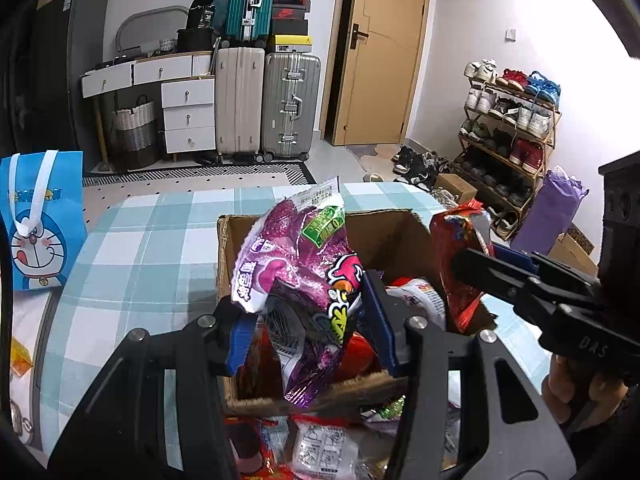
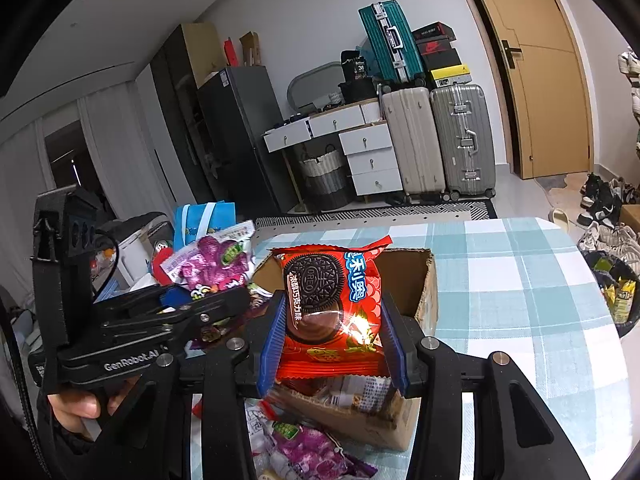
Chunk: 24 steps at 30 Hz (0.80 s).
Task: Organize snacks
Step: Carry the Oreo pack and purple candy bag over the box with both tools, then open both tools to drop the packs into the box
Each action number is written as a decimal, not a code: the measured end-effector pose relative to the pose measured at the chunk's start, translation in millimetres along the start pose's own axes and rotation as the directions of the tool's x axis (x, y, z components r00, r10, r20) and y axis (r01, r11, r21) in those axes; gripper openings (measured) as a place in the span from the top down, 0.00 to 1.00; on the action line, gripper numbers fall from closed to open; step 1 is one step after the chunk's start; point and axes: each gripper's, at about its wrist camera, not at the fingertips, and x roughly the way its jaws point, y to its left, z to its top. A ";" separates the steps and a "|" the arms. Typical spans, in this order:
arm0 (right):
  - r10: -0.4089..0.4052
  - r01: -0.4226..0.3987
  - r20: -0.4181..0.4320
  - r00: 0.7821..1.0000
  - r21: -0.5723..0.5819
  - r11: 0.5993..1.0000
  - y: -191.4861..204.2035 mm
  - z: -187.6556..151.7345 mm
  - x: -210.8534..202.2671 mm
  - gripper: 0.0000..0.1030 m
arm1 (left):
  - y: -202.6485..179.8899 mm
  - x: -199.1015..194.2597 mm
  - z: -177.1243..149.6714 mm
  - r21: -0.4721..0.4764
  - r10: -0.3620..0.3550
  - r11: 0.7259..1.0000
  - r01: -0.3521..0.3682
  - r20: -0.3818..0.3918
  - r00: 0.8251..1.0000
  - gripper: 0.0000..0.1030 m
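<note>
My left gripper is shut on a purple grape snack bag and holds it over the open cardboard box. My right gripper is shut on a red Oreo pack and holds it over the same box. The box holds several snack packs. In the left wrist view the right gripper comes in from the right with the red pack. In the right wrist view the left gripper is at the left with the purple bag.
The box stands on a table with a blue checked cloth. Loose snack packs lie in front of the box. A blue Doraemon bag stands at the table's left. Suitcases and a shoe rack are behind.
</note>
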 end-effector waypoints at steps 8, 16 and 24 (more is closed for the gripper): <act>0.006 -0.005 -0.031 1.000 0.015 1.000 -2.7 6.7 23.0 0.57 | 2.3 33.3 0.5 0.024 0.033 0.999 -0.033 -0.035 0.999 0.54; -0.011 0.013 -0.067 0.998 0.040 0.999 -10.5 6.5 43.2 0.57 | 1.6 58.0 -1.2 0.040 0.045 0.998 -0.042 -0.075 0.996 0.54; -0.008 0.010 -0.061 0.998 0.030 0.999 -15.1 5.3 35.9 0.55 | 0.6 47.3 0.5 0.032 0.028 0.999 -0.026 -0.068 0.997 0.35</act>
